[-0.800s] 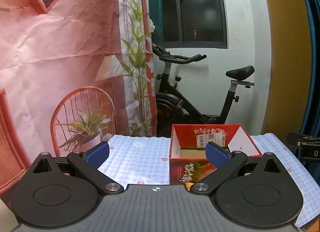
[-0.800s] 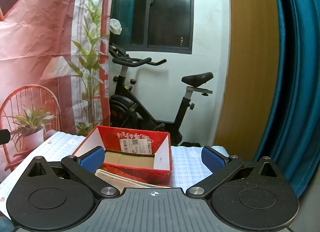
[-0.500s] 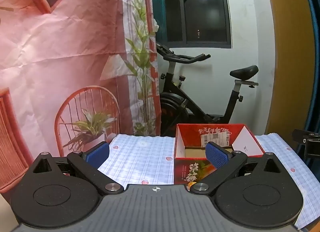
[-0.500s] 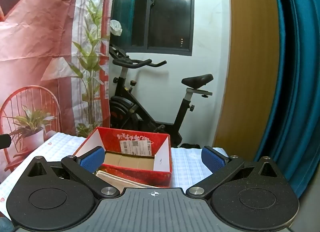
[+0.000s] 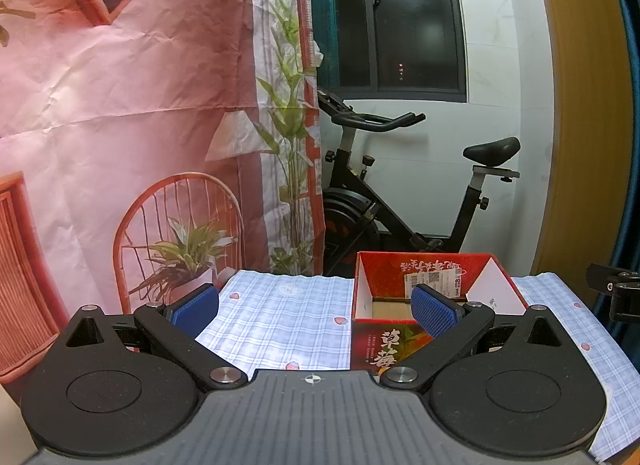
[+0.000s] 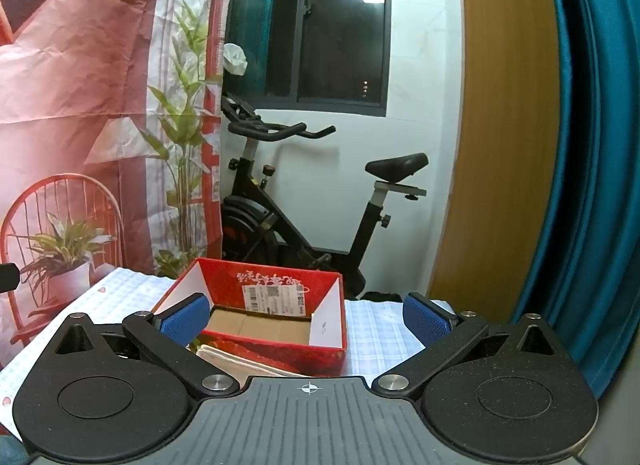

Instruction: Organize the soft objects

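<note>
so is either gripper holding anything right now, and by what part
Nothing is held. The left gripper and the right gripper are both wide open, with nothing gripped between their blue pads.

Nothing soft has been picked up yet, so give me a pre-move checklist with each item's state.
1. Left gripper open, nothing between its pads: ok.
2. Right gripper open, nothing between its pads: ok.
3. Red box open at the top, upright on the checked cloth: ok.
4. Box has room: ok, only its cardboard floor shows.
5. Soft object located: cannot tell; only a pale flat thing lies before the box, mostly hidden by the right gripper.
6. Cloth before the left gripper clear: ok.
</note>
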The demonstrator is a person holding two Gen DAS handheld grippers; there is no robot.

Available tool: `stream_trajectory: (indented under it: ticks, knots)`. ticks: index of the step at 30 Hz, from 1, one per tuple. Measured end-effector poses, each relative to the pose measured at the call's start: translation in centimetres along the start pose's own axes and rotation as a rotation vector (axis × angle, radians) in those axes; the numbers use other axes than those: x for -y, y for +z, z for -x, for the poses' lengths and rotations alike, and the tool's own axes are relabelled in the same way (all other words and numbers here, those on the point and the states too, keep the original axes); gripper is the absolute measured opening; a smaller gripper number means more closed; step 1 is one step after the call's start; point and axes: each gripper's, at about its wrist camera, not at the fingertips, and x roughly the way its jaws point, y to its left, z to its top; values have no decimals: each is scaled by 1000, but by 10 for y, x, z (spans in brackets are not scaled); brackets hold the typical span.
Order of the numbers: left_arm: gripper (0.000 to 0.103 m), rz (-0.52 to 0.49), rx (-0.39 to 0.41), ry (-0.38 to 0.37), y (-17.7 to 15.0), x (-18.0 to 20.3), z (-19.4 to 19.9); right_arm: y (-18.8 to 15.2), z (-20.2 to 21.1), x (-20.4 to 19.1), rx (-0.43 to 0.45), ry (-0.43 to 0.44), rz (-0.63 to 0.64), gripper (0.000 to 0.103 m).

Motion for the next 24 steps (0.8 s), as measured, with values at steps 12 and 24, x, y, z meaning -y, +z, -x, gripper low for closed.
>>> stream_trajectory:
  ticks: [12, 24]
  knots:
    - [103, -3, -3, 0, -1, 1, 1, -1, 0, 0, 0, -2, 0, 103]
    - [103, -4, -5, -4, -1, 0, 1, 0, 0, 1, 0, -1, -1, 103]
